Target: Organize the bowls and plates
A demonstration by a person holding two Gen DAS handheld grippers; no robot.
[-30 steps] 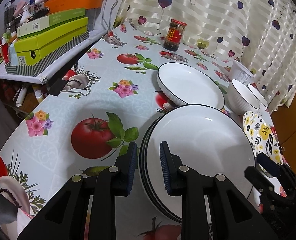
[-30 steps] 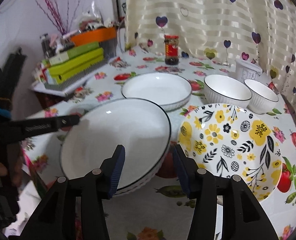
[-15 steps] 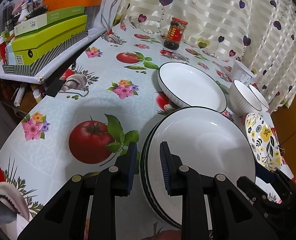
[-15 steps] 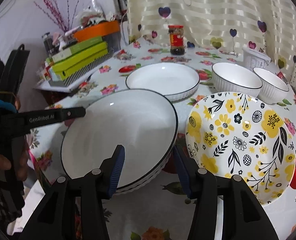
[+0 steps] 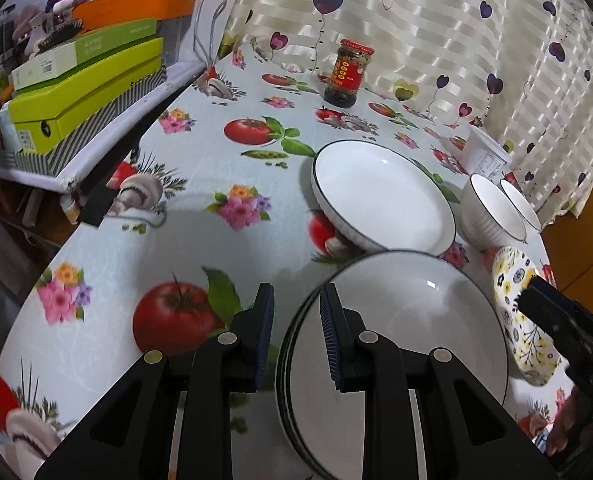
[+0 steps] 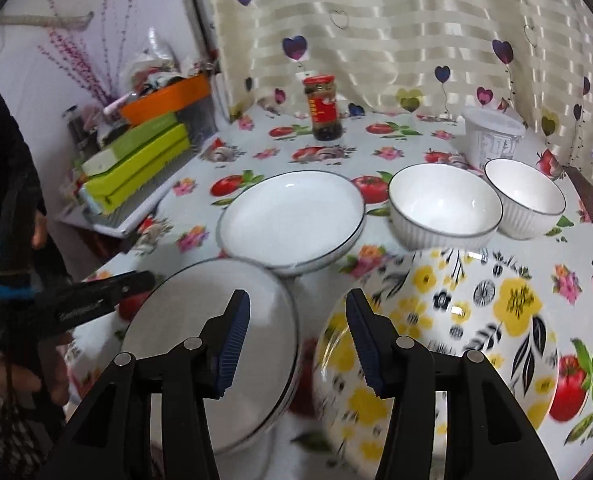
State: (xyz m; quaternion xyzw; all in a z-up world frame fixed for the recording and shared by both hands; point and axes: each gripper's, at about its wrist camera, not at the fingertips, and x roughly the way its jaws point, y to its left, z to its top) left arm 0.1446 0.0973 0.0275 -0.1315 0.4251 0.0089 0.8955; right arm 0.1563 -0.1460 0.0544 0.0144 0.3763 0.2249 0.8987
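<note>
Your left gripper (image 5: 296,336) is open, its fingers straddling the near left rim of the stack of white plates (image 5: 400,344), one finger outside the rim and one over the top plate. Your right gripper (image 6: 298,344) is open too, holding nothing, its gap above the space between that stack and the flowered plate (image 6: 456,332) to the right. Just beyond the stack sits a shallow white dish (image 6: 292,220), its near edge meeting the stack. Right of it stand two white ribbed bowls (image 6: 444,204) side by side. Farther back are a white tub (image 6: 492,136) and a red-capped jar (image 6: 324,108) near the curtain (image 6: 376,20).
</note>
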